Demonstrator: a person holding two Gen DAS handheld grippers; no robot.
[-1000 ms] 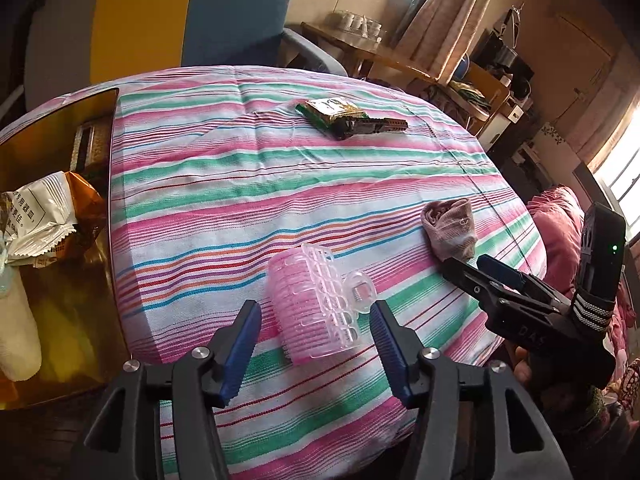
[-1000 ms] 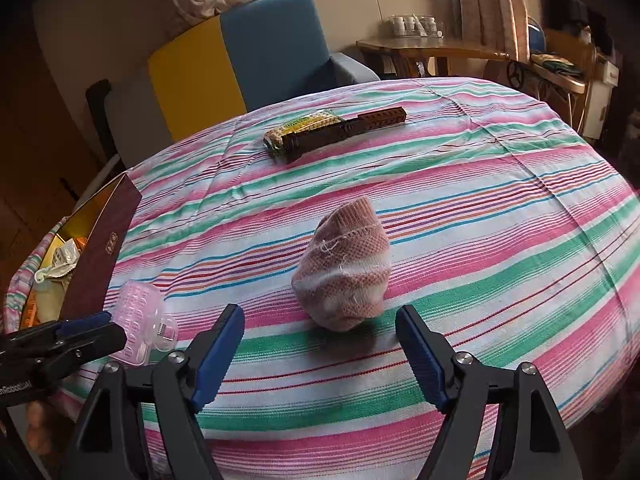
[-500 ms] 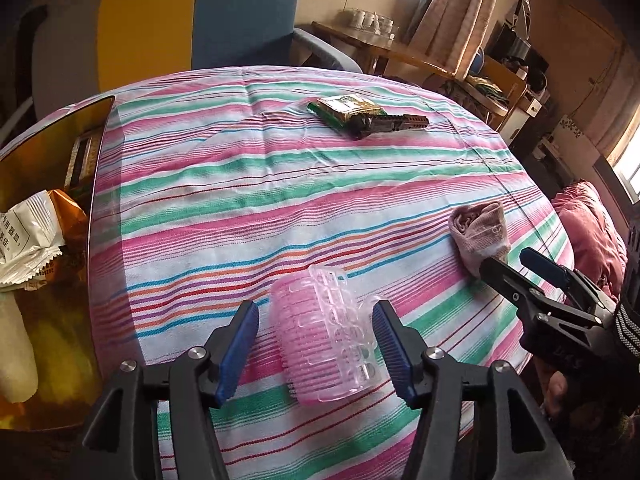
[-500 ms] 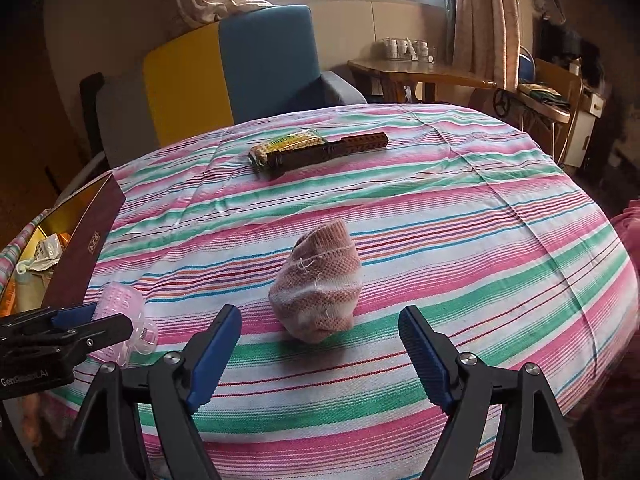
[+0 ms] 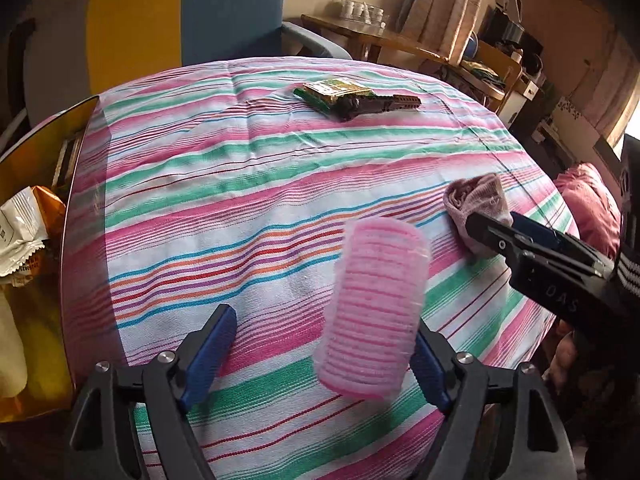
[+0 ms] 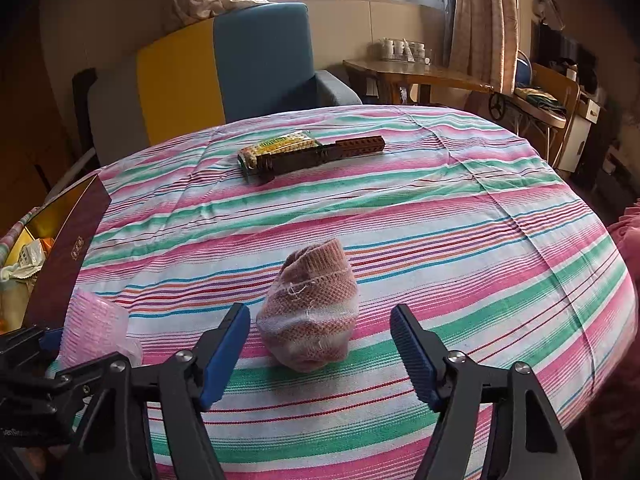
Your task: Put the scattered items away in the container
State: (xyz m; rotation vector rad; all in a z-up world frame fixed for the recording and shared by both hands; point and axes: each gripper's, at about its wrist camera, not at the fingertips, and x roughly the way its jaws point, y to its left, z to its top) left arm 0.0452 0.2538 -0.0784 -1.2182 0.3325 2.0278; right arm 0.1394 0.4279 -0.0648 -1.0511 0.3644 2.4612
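A pink hair roller (image 5: 376, 304) lies on the striped tablecloth between the wide-open jaws of my left gripper (image 5: 324, 348), against the right pad; it also shows in the right wrist view (image 6: 96, 328). A pink rolled sock (image 6: 312, 308) lies just ahead of my open right gripper (image 6: 320, 348), also in the left wrist view (image 5: 476, 204). A green snack packet (image 5: 332, 90) and a brown brick bar (image 5: 380, 104) lie at the far side. The gold-lined box (image 5: 48, 140) at the left holds snack packets.
A yellow and blue armchair (image 6: 224, 68) stands behind the table. A wooden side table with cups (image 6: 416, 72) is at the back right. The tablecloth edge (image 6: 600, 360) drops off at the right.
My left gripper has moved forward around the roller, which has turned so its pink velcro side faces up. My right gripper has moved closer to the sock.
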